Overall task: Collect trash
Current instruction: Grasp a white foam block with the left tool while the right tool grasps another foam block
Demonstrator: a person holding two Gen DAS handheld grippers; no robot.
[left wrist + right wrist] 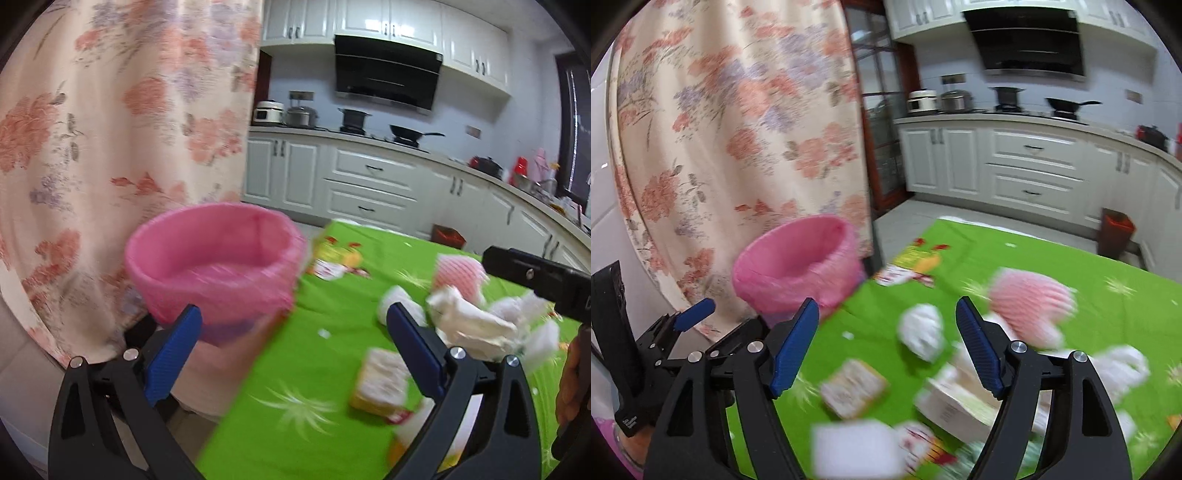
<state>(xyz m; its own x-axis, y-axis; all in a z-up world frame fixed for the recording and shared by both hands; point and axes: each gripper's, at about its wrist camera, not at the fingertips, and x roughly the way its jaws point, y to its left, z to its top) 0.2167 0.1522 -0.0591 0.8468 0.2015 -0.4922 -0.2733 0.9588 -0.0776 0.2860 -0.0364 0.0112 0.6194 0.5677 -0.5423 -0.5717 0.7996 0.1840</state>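
- The left tool stands wide open; nothing lies between its blue pads.
- The right tool is also open, with nothing gripped.
- No earlier picture is given, so only the present spread of both tools is stated.
- The pink-lined bin stands at the left edge of the surface, just beyond the left tool's left finger and apart from it.
- In the right wrist view the same bin sits ahead and to the left of the right tool.
- Trash lies scattered on the green surface cloth, all of it blurred.
- A crumpled white tissue lies ahead, between the right tool's fingers in the picture but beyond their tips.
- A pink foam net lies further off, to the right.
- A small yellow-and-white packet lies near the right tool's left finger.
- A white carton lies beside its right finger; contact cannot be told.
- In the left wrist view, crumpled white paper lies just right of the left tool's right finger.
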